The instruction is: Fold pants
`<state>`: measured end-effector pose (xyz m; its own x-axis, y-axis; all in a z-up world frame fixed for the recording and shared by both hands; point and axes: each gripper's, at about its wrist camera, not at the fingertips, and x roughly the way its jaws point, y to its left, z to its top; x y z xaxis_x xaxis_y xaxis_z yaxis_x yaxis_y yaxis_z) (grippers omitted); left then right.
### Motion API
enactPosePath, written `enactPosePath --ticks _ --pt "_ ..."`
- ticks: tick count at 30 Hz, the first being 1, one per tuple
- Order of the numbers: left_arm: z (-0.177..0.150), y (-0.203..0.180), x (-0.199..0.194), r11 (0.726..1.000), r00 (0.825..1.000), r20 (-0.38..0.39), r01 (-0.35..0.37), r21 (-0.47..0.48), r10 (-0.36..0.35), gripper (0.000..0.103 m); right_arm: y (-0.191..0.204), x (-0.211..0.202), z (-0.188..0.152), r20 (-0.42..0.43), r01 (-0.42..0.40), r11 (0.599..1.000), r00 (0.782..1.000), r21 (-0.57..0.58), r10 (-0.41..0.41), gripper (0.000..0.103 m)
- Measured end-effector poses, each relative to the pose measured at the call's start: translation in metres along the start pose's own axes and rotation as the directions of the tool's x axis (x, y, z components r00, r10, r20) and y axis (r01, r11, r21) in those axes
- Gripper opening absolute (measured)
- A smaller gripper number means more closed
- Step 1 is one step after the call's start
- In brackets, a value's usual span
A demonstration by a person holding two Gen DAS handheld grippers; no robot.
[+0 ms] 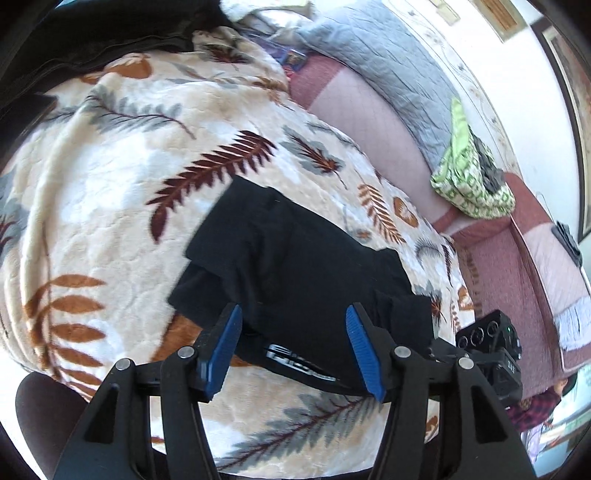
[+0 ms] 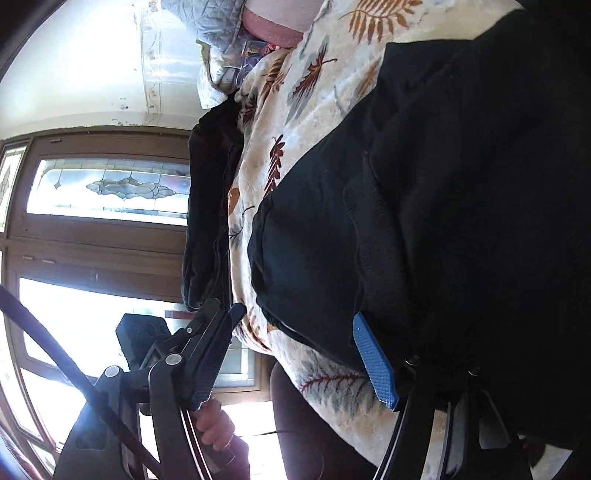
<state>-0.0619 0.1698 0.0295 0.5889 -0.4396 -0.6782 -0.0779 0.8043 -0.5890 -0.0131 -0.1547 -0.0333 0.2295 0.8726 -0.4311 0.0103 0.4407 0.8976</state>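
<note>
Lying folded on the blanket (image 1: pixel 110 166), pants (image 1: pixel 295 266) sit before the spread left gripper (image 1: pixel 293 349).

Setting: room in a private home, bedroom or sitting room.

Evidence: plush leaf-print blanket (image 1: pixel 122 206) as the work surface; pink quilted cover (image 1: pixel 373 122) beside it; grey quilt (image 1: pixel 388 62) bunched along a pale wall; green patterned bag (image 1: pixel 469 177) on the pink cover; wood-framed door with leaded glass panel (image 2: pixel 110 188); framed picture (image 1: pixel 498 14) on the wall.
</note>
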Motion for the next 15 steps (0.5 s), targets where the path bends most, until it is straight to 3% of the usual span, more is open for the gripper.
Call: enactPosePath --ticks 8,15 --pt "0.002 0.032 0.003 0.996 0.999 0.025 -0.035 -0.085 0.037 0.060 0.010 0.018 -0.007 -0.090 0.032 0.999 0.995 -0.020 -0.034 0.076" --pt "0.001 0.046 0.014 0.992 0.999 0.042 0.009 -0.124 -0.004 0.065 0.050 0.053 0.019 -0.126 0.161 0.980 0.976 -0.120 -0.175 0.080"
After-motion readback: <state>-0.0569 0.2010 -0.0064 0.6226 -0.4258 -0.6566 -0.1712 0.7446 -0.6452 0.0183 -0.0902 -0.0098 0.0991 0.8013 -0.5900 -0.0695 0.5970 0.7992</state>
